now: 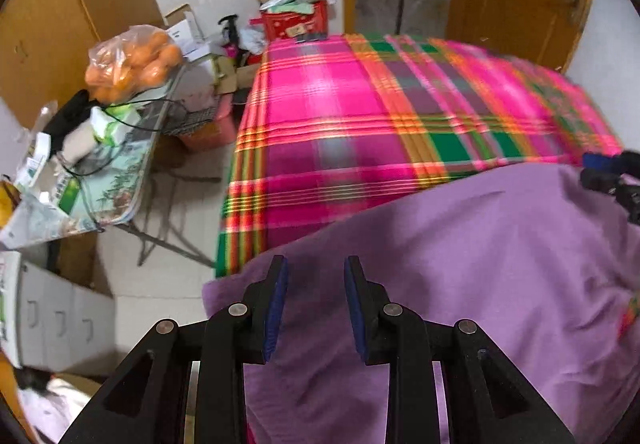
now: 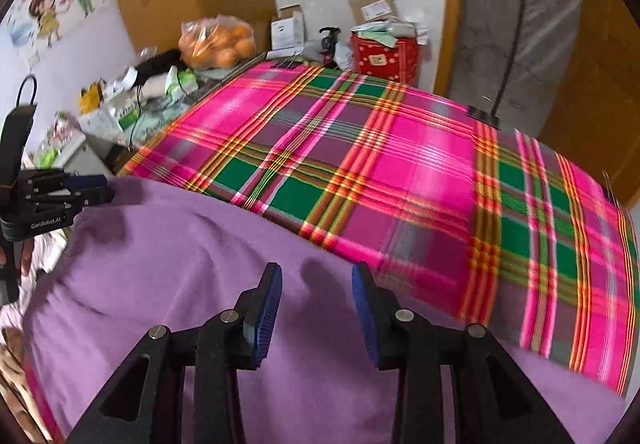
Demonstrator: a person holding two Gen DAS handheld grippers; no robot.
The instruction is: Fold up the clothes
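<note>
Left wrist view: left gripper (image 1: 316, 276) has its jaws parted, nothing between the blue pads; the smooth purple knit garment (image 1: 460, 264) lies spread beneath and beyond the fingertips, whether they touch it cannot be told. Garment covers the near part of the pink, green and orange plaid cloth (image 1: 360, 115) that dresses the table. Its long axis runs left to right; its far edge slants from near left to far right. Its left edge hangs just past the table's left side, near the left finger. Right gripper (image 1: 612, 179) shows at the far right edge of the garment. Bare plaid beyond the garment, far side. A cluttered folding side table (image 1: 116, 179) with a clear bag of oranges (image 1: 132, 63) stands to the left, apart across a strip of floor.

Right wrist view: right gripper (image 2: 317, 280) jaws parted, empty, over the garment (image 2: 180, 264). Left gripper (image 2: 92, 189) at the garment's far left corner, jaw state not readable here. Open plaid (image 2: 420, 171) stretches far and right to the table's edge
</note>
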